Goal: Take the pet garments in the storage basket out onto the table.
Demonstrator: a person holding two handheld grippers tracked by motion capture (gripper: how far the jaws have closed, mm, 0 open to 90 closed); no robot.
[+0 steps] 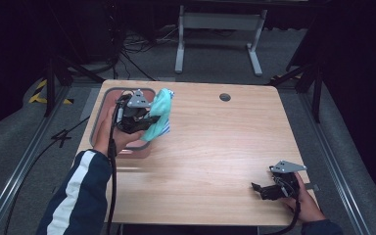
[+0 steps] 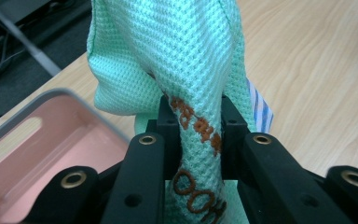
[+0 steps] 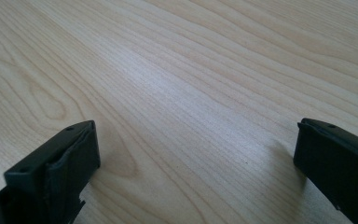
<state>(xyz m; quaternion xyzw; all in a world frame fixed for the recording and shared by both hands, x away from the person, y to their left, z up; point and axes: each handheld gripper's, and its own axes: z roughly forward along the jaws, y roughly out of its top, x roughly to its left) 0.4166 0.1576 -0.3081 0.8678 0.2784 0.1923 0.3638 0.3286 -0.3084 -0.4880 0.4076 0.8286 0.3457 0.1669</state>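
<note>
A mint-green waffle-weave cloth (image 1: 159, 115) with brown stitched lettering hangs bunched above the table's far left. My left gripper (image 1: 144, 120) is shut on the cloth (image 2: 186, 70), whose fabric is squeezed between the two black jaws and rises above them. A blue-and-white striped bit (image 2: 261, 109) peeks out behind it. A pink tray (image 1: 103, 105) with a grey rim lies under and left of that gripper; its pink inside (image 2: 42, 154) looks bare. My right gripper (image 1: 262, 188) rests low at the near right edge of the table, open, with only bare wood (image 3: 191, 107) between its jaws.
The light wooden table (image 1: 215, 142) has a round dark cable hole (image 1: 224, 97) at the far side. Beyond the table stand a white desk frame (image 1: 220, 34) and loose cables on grey floor.
</note>
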